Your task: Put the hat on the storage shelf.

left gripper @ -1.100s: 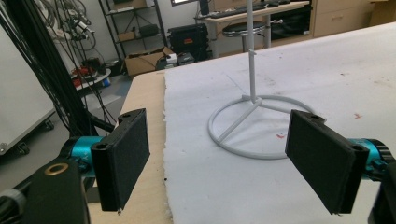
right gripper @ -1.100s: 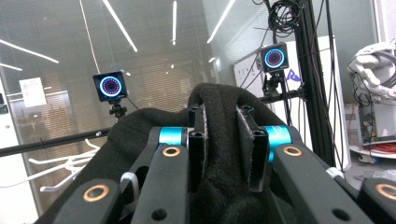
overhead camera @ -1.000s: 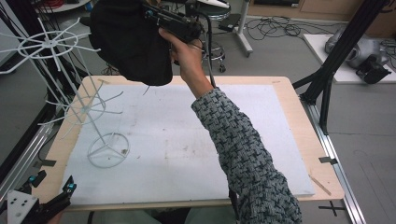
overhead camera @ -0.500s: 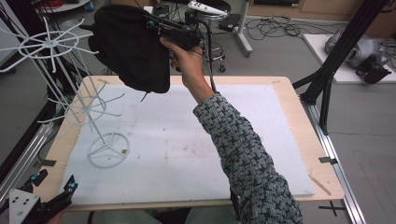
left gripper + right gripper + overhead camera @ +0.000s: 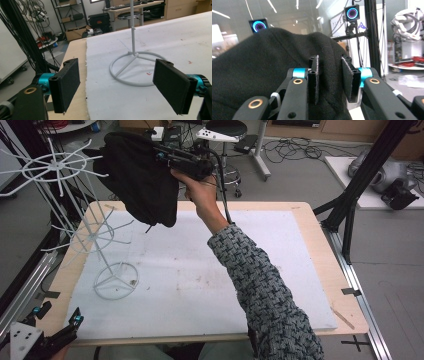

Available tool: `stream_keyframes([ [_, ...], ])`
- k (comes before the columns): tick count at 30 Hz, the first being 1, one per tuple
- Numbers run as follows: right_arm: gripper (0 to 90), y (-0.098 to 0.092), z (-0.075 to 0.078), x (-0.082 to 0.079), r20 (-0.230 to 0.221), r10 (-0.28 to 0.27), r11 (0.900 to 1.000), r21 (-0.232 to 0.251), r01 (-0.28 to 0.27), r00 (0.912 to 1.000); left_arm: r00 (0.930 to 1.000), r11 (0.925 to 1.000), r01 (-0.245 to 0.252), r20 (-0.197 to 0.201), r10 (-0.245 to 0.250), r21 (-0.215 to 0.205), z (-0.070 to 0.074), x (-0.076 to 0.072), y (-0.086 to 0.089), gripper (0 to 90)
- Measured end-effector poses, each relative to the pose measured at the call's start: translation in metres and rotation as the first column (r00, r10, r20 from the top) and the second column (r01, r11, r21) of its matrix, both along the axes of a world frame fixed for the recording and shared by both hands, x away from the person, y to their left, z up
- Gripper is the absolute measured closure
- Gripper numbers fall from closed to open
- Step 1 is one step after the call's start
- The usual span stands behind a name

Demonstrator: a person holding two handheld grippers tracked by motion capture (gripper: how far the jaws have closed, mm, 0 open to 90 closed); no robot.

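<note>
Above the far left of the table (image 5: pixel 310 240) in the high view, my right gripper (image 5: pixel 162 156) holds a black cap (image 5: pixel 142 182) aloft beside the white wire rack (image 5: pixel 75 227); it hangs slack, so I judge it soft and light. In the left gripper view my left gripper (image 5: pixel 122 82) is spread wide, holding nothing, by the rack's ring base. In the right gripper view my jaws pinch a fold of cloth, which I judge bunches rather than slips; a seam or the edge grips best.

A white wire rack (image 5: pixel 95 240) crowds the table's (image 5: pixel 310 270) far-left corner; its centre and right lie open.
</note>
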State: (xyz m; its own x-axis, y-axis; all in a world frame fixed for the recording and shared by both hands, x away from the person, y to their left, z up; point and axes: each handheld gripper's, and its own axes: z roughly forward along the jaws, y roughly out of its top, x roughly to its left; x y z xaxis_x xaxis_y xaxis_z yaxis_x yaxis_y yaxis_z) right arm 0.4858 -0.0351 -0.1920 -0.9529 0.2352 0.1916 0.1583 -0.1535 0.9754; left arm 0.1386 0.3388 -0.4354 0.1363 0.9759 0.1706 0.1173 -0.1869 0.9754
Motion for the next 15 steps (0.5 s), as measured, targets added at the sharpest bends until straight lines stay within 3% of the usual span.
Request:
stream_keyframes([
  [4,69.4,0.0015,-0.0011,-0.0004,0.015,-0.014,0.999,-0.031,0.015,0.9998,1.0000,1.0000,-0.001,0.003,0.001,-0.003,0.0000,0.0000,-0.0002,21.7],
  [15,65.3,0.0031,-0.0020,-0.0010,0.022,-0.032,0.998,-0.048,0.033,0.9992,1.0000,1.0000,0.001,0.002,-0.001,-0.001,0.0000,0.0002,-0.0003,21.7],
])
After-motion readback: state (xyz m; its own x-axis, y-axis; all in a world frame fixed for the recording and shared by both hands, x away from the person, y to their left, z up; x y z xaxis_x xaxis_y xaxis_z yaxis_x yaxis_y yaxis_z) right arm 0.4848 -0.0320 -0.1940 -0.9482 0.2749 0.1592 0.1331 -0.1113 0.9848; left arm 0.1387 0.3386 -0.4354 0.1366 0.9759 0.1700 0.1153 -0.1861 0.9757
